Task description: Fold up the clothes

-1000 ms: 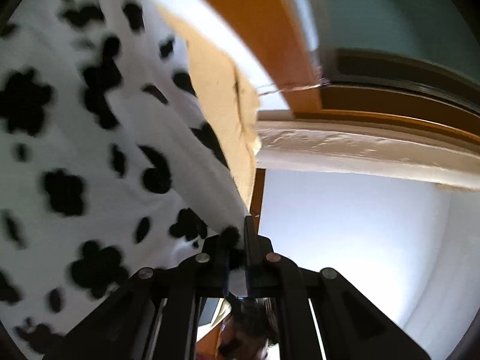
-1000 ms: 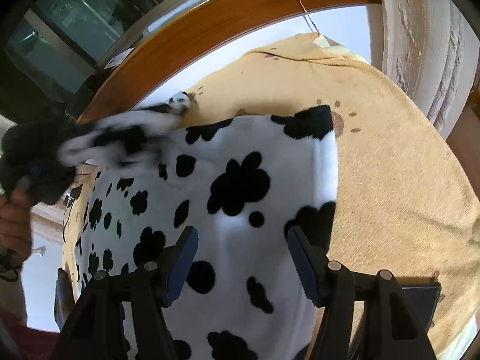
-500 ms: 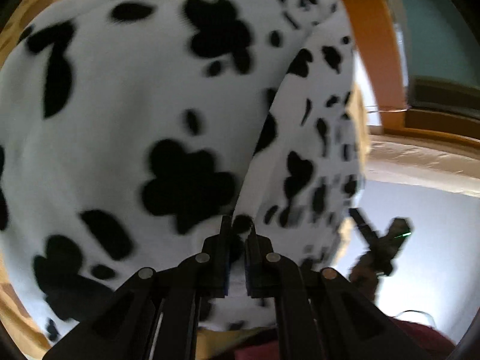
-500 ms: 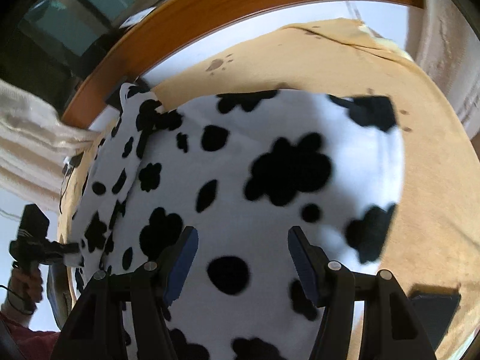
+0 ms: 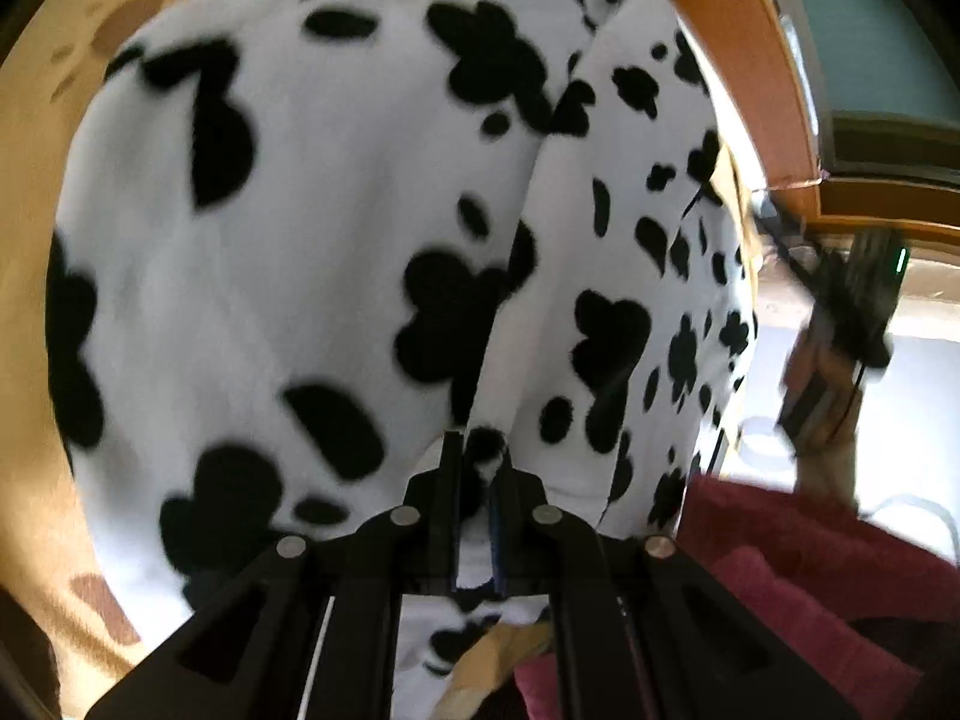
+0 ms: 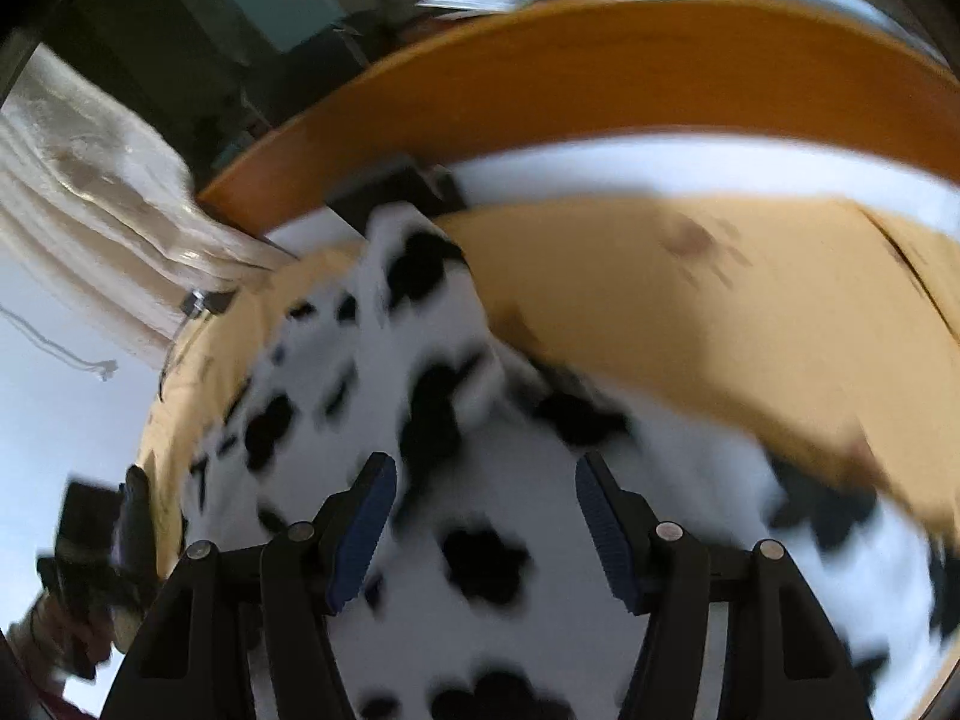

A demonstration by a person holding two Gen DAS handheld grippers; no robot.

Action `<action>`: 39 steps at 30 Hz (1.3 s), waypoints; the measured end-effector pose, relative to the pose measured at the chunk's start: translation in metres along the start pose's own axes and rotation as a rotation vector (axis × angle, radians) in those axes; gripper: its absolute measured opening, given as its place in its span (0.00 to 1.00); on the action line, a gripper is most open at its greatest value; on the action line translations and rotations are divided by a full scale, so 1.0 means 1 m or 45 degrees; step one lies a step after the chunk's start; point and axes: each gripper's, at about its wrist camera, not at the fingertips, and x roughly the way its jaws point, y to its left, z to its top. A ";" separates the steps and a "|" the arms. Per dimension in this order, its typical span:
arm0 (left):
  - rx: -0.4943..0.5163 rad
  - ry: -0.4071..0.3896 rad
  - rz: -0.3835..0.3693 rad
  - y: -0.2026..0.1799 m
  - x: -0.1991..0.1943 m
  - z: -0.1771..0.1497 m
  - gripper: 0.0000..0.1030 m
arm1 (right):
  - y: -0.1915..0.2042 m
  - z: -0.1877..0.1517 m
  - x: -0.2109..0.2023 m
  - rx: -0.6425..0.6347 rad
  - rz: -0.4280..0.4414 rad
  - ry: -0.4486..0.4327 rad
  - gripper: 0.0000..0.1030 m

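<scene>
One sleeve (image 5: 648,276) of the cow-print fleece garment (image 5: 288,228) now lies folded across its body on the tan blanket (image 6: 690,312); left gripper (image 5: 477,468) stays clamped on its cuff, right gripper (image 6: 486,516) swings clear, jaws apart.

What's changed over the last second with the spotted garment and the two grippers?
The left gripper, shut on an edge of the cow-print garment, carried that edge from up in the air across and down over the rest of the garment, making a fold on the tan blanket. The right gripper swung sideways above the cloth. Unchanged: the left gripper's hold; the right gripper open and holding nothing.
</scene>
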 end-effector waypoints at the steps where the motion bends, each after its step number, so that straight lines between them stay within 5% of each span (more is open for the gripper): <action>1: -0.004 0.003 0.002 0.004 0.000 -0.003 0.08 | 0.010 0.011 0.009 -0.041 0.027 -0.001 0.62; 7: -0.058 -0.025 0.015 0.027 -0.011 -0.012 0.08 | 0.064 0.045 0.092 -0.220 0.181 0.158 0.62; 12: -0.018 -0.025 0.084 0.035 -0.018 -0.018 0.13 | 0.070 0.053 0.136 -0.276 0.063 0.170 0.62; 16: -0.027 0.006 0.079 0.039 -0.014 -0.014 0.22 | 0.071 0.052 0.126 -0.310 -0.049 0.082 0.62; 21: 0.090 0.014 0.215 0.022 -0.029 -0.012 0.64 | 0.042 0.032 0.078 -0.317 -0.116 0.014 0.63; 23: 0.156 0.011 0.293 0.013 -0.037 -0.011 0.72 | 0.017 0.020 0.059 -0.289 -0.208 0.017 0.64; 27: 0.210 -0.018 0.403 -0.002 -0.056 0.002 0.74 | -0.023 -0.001 0.023 -0.219 -0.330 0.018 0.64; 34: 0.298 -0.239 0.135 -0.065 -0.057 0.059 0.75 | 0.008 -0.014 0.016 -0.257 -0.142 0.002 0.64; 39: 0.324 -0.267 0.064 -0.090 -0.020 0.094 0.75 | 0.032 -0.018 0.047 -0.530 -0.338 -0.001 0.64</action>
